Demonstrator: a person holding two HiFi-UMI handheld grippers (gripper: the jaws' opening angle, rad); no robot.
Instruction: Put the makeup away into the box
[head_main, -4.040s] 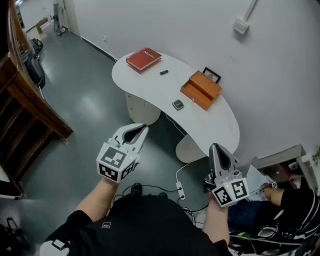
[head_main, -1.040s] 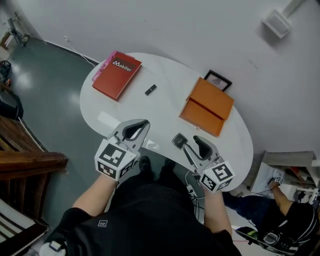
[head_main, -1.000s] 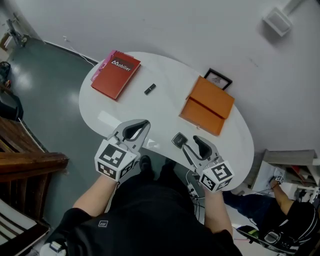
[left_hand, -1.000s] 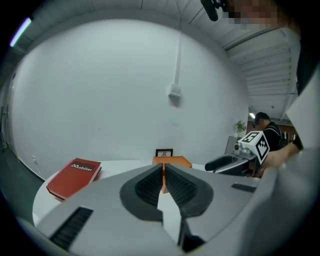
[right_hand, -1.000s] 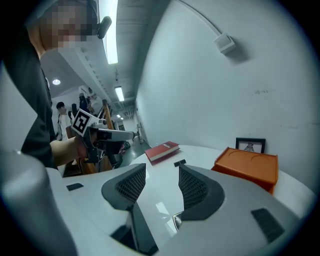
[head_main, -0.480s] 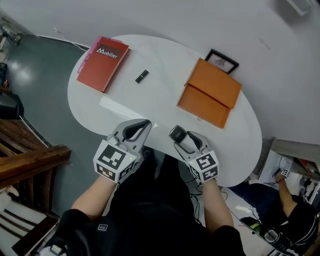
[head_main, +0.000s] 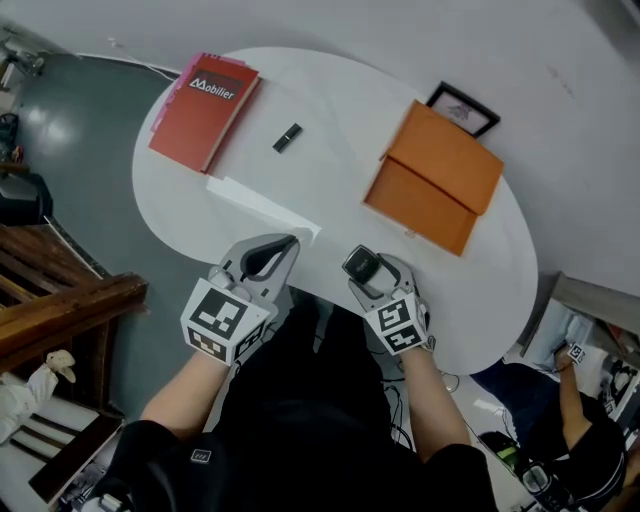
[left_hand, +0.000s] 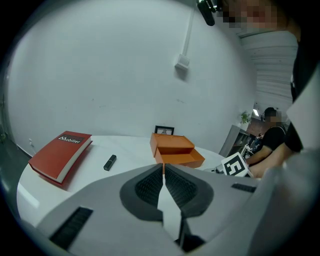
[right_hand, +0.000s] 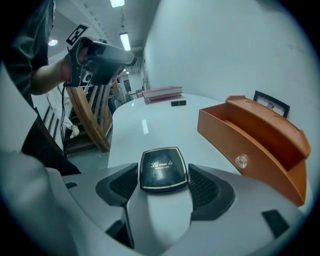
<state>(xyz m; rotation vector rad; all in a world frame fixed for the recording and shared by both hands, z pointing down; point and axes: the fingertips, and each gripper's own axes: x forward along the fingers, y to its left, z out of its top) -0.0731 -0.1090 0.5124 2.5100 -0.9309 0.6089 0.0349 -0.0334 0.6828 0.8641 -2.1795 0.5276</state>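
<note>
At the near edge of the white bench (head_main: 330, 205) the left hand-held gripper (head_main: 287, 244) is held with its jaws pressed together and nothing between them. Just to its right, the right hand-held gripper (head_main: 366, 270) is closed on a black powder compact (right_hand: 163, 168), which lies flat between the two pads, low over the bench's near edge. Farther off, right of centre, an orange box (head_main: 435, 175) is seen with its drawer pulled open. A small black tube (head_main: 288, 137) lies beyond, to the left, and a red book (head_main: 205, 95) sits at the far left.
</note>
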